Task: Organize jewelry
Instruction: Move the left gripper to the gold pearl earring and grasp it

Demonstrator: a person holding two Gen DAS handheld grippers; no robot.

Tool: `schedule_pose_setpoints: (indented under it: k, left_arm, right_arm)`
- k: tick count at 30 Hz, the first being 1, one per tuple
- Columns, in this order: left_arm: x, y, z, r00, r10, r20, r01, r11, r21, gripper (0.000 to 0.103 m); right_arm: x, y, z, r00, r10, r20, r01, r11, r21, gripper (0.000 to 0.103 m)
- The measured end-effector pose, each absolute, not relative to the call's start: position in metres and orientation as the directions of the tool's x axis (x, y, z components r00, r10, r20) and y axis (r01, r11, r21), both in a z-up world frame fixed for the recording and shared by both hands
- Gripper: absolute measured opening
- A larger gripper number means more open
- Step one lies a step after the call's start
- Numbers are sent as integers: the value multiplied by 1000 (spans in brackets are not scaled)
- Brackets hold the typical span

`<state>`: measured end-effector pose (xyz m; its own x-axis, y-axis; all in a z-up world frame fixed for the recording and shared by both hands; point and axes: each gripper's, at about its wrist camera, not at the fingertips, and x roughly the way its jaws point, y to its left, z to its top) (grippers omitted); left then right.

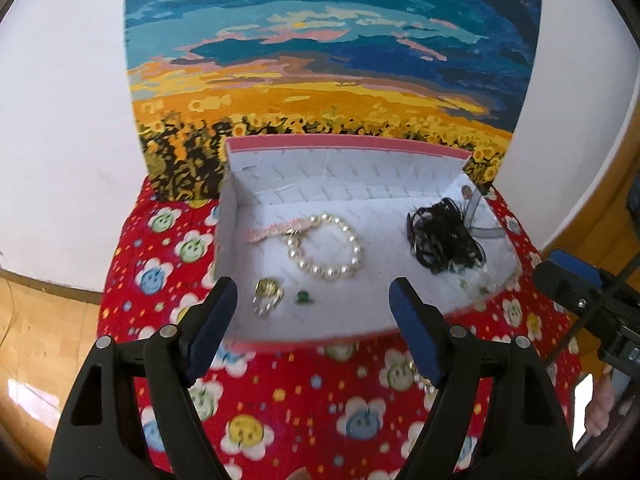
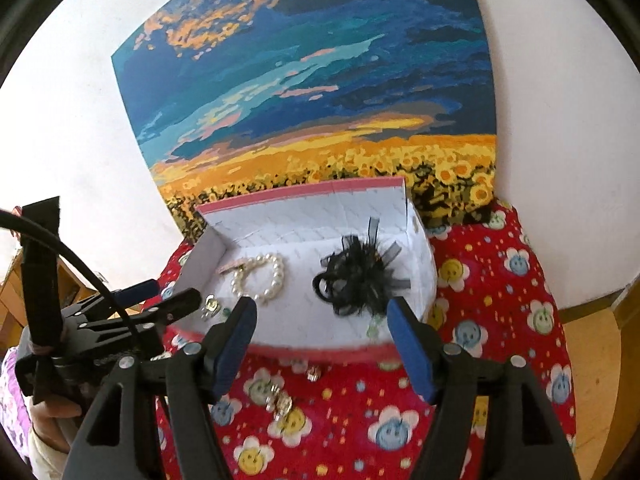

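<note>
We see the jewelry box (image 1: pixel 240 184) open on the red cloth (image 1: pixel 280 400), low front rim facing both grippers. The left gripper (image 1: pixel 314 300) and right gripper (image 2: pixel 322 320) hover at that rim, jaws spread, empty. Inside: pearl bracelet (image 1: pixel 328 246), black hair tie (image 2: pixel 360 276) (loose rings (image 2: pixel 280 398) lie outside).

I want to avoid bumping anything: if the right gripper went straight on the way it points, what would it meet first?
Probably the box's near wall: the open right gripper frames it. If high enough to clear the rim, next comes the black hair tie. Depth is unclear.
</note>
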<state>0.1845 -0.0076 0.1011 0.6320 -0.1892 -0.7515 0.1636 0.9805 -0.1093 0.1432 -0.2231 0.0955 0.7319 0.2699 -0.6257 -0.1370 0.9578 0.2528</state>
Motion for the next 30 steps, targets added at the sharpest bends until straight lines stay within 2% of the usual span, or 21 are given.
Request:
schedule_pose_setpoints:
  k: [12,23,30]
  left_arm:
    - [124,0,96,629,-207,-750,149,978,-145,77]
    - [111,-46,53,567,-233,-790,207,969,-138,77]
    - [117,-79,29,539,-214,-815,249,964,-89,77]
  right_arm:
    - [90,-241,92,728,256,-636,-73,951,300,70]
    - [60,-255,72,713,244,-657,-15,943,333,70]
    - [54,-268,65,711,232,-664,2,943,332,70]
